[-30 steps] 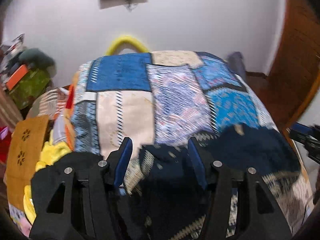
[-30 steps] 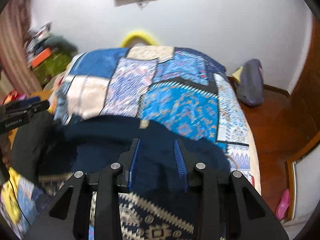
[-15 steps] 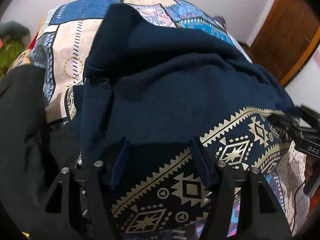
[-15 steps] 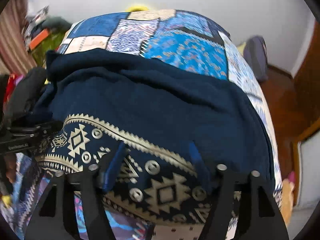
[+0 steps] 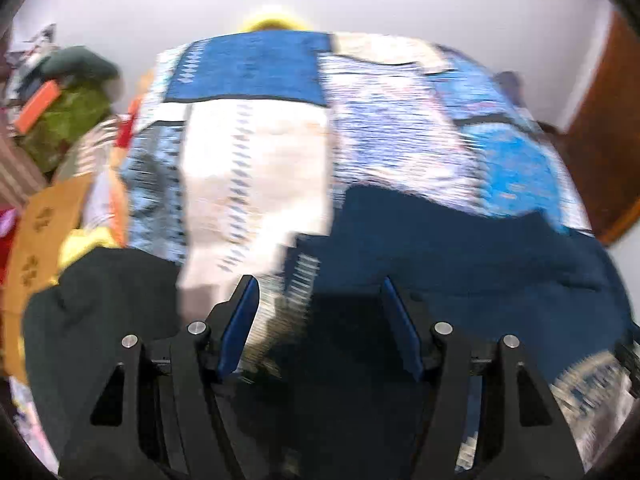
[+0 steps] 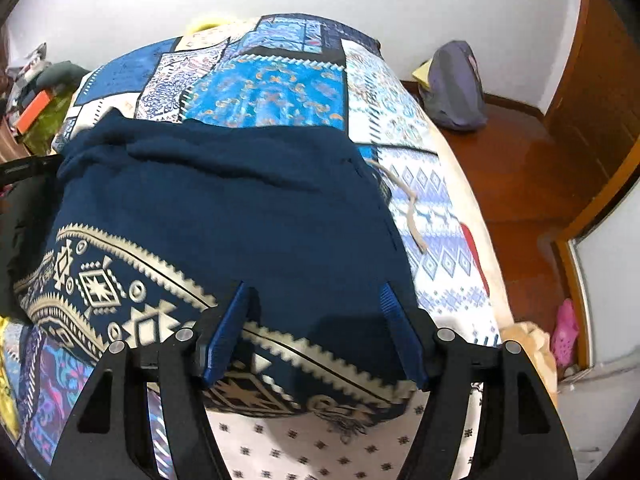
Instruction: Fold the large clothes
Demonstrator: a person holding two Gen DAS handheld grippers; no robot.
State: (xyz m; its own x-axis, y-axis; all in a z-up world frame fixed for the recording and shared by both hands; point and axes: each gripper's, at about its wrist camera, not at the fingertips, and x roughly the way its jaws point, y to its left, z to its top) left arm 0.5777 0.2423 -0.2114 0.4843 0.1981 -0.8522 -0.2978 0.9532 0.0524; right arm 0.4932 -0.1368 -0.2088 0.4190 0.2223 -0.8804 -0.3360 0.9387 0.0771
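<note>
The navy patterned garment (image 6: 224, 216) lies under the right gripper (image 6: 316, 328), stretching toward 11 o'clock; jaws spread, gripping nothing, pointing steeply downward. The left gripper (image 5: 320, 320) likewise spread.

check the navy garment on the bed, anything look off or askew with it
Mostly tidy: the navy garment lies folded on the patchwork bedspread. One oddity: a pale drawstring trails out from its right edge onto the bedspread instead of being tucked in. The top left corner is also a bit rumpled.
</note>
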